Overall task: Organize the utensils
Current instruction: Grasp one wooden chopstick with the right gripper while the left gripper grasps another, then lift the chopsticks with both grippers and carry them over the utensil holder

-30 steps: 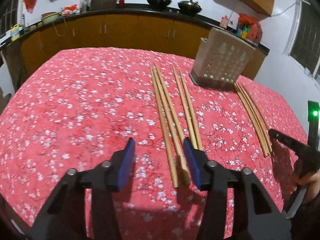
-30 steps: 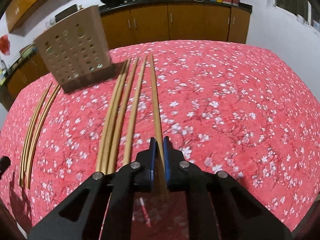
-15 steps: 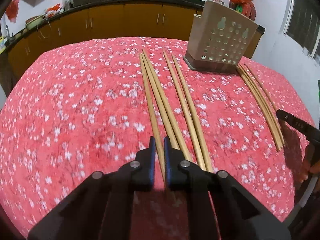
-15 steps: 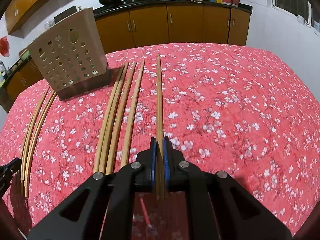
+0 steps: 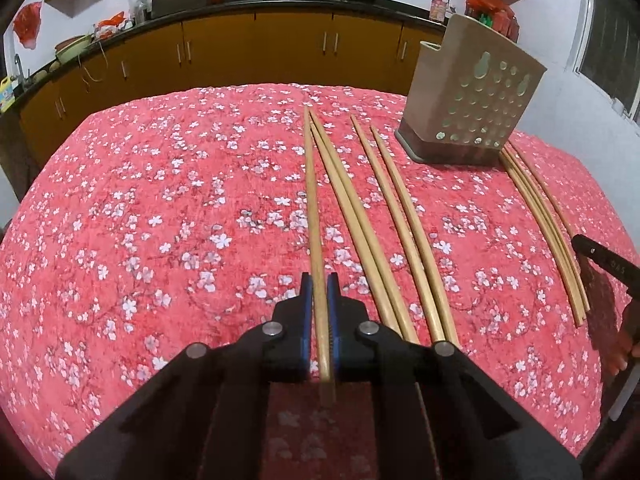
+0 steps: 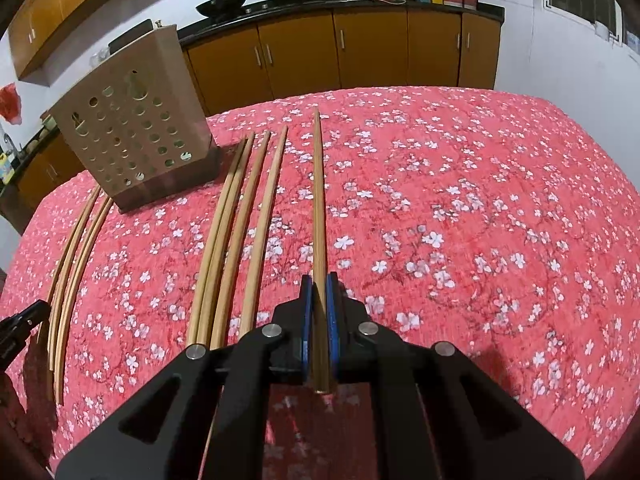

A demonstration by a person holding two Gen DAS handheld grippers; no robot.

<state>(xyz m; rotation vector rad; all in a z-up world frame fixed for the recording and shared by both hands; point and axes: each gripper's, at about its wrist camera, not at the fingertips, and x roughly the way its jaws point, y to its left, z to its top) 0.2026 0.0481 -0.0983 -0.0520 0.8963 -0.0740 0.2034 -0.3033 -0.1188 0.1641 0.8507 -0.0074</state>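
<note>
Long wooden chopsticks lie in rows on a red flowered tablecloth [image 5: 160, 220]. My left gripper [image 5: 319, 288] is shut on the leftmost chopstick [image 5: 312, 200] of its group. My right gripper [image 6: 319, 288] is shut on the rightmost chopstick [image 6: 318, 200] of its group, held apart from the others. A beige perforated utensil holder [image 5: 472, 100] stands upright at the far side between the two groups; it also shows in the right wrist view [image 6: 132, 120].
Several loose chopsticks [image 5: 384, 220] lie right of my left gripper and more [image 5: 540, 220] beyond the holder. In the right wrist view several chopsticks [image 6: 236, 232] lie left of my gripper. Kitchen cabinets [image 5: 256, 48] run behind the table.
My left gripper went from open to shut on the leftmost chopstick. My right gripper stayed shut and has drawn its chopstick to the right, away from the others.
</note>
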